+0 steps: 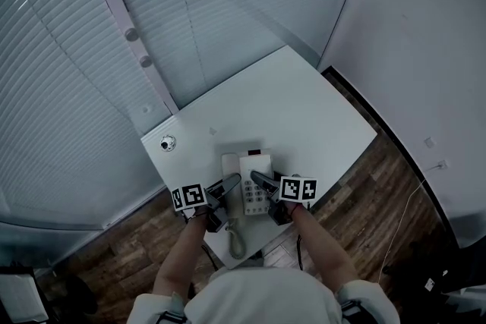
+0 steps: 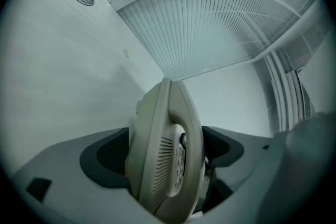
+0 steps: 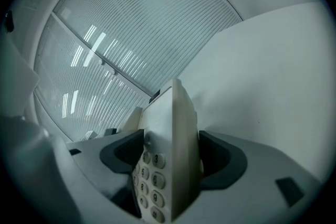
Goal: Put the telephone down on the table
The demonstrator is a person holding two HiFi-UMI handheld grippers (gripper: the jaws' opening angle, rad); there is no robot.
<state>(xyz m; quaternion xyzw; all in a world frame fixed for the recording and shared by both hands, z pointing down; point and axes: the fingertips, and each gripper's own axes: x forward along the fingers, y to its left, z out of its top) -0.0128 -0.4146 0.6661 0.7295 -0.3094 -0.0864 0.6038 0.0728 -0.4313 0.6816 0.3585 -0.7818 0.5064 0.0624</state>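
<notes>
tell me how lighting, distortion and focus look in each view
Head view: dim, bluish, flat light, blinds bent by fisheye. Left gripper view: dark round vignette, telephone close and slightly soft, table evenly lit. Right gripper view: bright streaks of glare on the blinds, keypad soft.

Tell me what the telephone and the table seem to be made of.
Telephone: likely moulded plastic, off-white with a satin finish; the moulded grille slots and rounded seams suggest it. Table: smooth matte white top, perhaps laminate or painted board; uniform, no grain visible.
</notes>
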